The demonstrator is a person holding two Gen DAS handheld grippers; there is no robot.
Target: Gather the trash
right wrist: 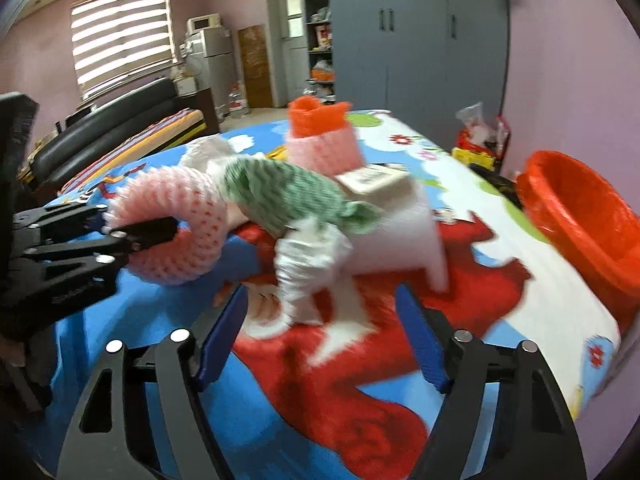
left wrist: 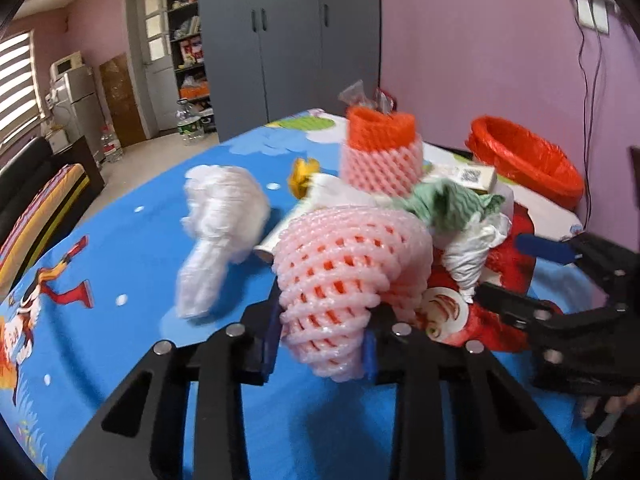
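Note:
A pile of trash lies on a table with a blue cartoon cloth [left wrist: 120, 264]. My left gripper [left wrist: 320, 344] is shut on a pink foam fruit net [left wrist: 344, 256], which is squeezed between its blue pads. The right wrist view shows that gripper [right wrist: 128, 222] at the left, holding the net [right wrist: 176, 236]. My right gripper [right wrist: 322, 296] stands open, with crumpled white plastic [right wrist: 308, 268] between its fingertips; the pads are not pressing it. In the left wrist view this gripper [left wrist: 520, 276] is at the right. A bin lined in red [right wrist: 580, 216] stands at the far right.
In the pile are an upright orange-and-pink foam net [left wrist: 380, 152], a green-and-white wavy cloth [right wrist: 280, 196], a small QR-code box [right wrist: 376, 180], a white foam net [left wrist: 224, 216] and a yellow wrapper [left wrist: 304, 172]. Snack bags [right wrist: 484, 136] lie behind the bin.

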